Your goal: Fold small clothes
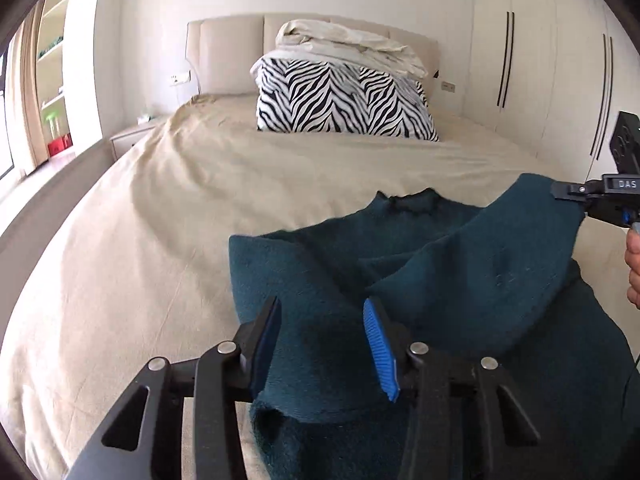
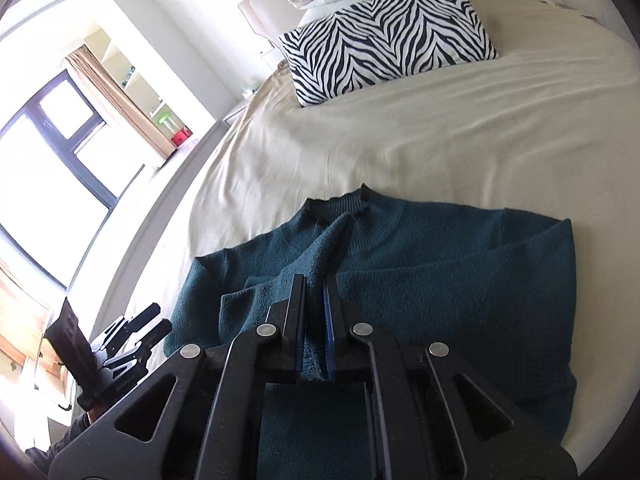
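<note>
A dark teal knit sweater (image 1: 460, 280) lies on the beige bed (image 1: 200, 208), its collar pointing toward the headboard. My left gripper (image 1: 320, 344) is open, its jaws spread over the sweater's near left part, with fabric lying between them but not pinched. My right gripper (image 2: 316, 300) is shut on a sleeve of the sweater (image 2: 420, 272) and holds it lifted above the body. It also shows in the left wrist view (image 1: 576, 196) at the right edge, pinching the raised sleeve end.
A zebra-print pillow (image 1: 340, 100) and a bundled white duvet (image 1: 344, 46) sit at the headboard. A wardrobe (image 1: 540, 60) stands on the right, a window (image 2: 48, 160) and shelves on the left. A nightstand (image 1: 128, 136) is beside the bed.
</note>
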A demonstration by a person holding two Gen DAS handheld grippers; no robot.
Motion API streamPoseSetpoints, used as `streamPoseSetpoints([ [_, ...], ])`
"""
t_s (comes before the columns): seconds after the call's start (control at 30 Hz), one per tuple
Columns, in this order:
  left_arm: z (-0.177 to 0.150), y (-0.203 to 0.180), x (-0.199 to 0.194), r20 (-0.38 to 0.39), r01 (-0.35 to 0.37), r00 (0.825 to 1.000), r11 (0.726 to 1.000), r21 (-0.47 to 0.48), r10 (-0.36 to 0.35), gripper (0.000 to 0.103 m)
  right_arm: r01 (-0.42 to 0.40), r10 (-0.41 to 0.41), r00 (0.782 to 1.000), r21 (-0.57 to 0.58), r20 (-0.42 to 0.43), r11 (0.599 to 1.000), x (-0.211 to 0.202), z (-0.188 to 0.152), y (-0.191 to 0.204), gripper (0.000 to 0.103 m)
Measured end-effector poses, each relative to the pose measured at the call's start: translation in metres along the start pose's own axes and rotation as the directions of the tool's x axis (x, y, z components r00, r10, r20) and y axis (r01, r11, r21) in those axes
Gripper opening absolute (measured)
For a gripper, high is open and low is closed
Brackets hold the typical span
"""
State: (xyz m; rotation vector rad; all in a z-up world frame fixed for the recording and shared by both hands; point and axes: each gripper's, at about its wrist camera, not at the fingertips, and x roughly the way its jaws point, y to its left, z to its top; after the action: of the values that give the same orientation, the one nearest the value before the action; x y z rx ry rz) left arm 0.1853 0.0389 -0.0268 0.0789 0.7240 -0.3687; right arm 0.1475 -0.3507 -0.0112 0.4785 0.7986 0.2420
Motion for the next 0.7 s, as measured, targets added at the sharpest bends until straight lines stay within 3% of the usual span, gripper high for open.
streamPoseSetpoints([
  [0.07, -0.014, 0.014, 0.019, -0.06, -0.011, 0.998, 0.998, -0.06, 0.007, 0.037, 0.005, -0.005, 0.999, 0.016, 0.042, 1.0, -0.004, 0.0, -0.009, 0.007],
  [0.17, -0.024, 0.028, 0.036, -0.115, -0.036, 0.993, 0.992, -0.119, 0.022, 0.036, 0.039, -0.044, 0.996, 0.055, 0.081, 0.998, -0.004, -0.002, -0.031, 0.007],
  [0.27, -0.027, 0.032, 0.044, -0.13, -0.044, 0.991, 0.99, -0.132, 0.027, 0.036, 0.147, -0.153, 0.986, 0.089, 0.068, 0.985, 0.011, -0.009, -0.058, 0.007],
  [0.4, -0.028, 0.033, 0.042, -0.13, -0.046, 0.991, 0.99, -0.133, 0.029, 0.036, 0.234, -0.23, 0.972, 0.17, -0.045, 0.957, 0.036, -0.028, -0.095, 0.007],
  [0.6, -0.029, 0.031, 0.038, -0.125, -0.066, 0.991, 0.99, -0.124, 0.05, 0.037, 0.185, -0.189, 0.982, 0.209, -0.004, 0.96, 0.029, -0.03, -0.101, 0.01],
  [0.7, -0.029, 0.034, 0.037, -0.121, -0.065, 0.991, 0.988, -0.142, 0.048, 0.037, 0.181, -0.186, 0.982, 0.198, 0.007, 0.963, 0.029, -0.019, -0.093, 0.054],
])
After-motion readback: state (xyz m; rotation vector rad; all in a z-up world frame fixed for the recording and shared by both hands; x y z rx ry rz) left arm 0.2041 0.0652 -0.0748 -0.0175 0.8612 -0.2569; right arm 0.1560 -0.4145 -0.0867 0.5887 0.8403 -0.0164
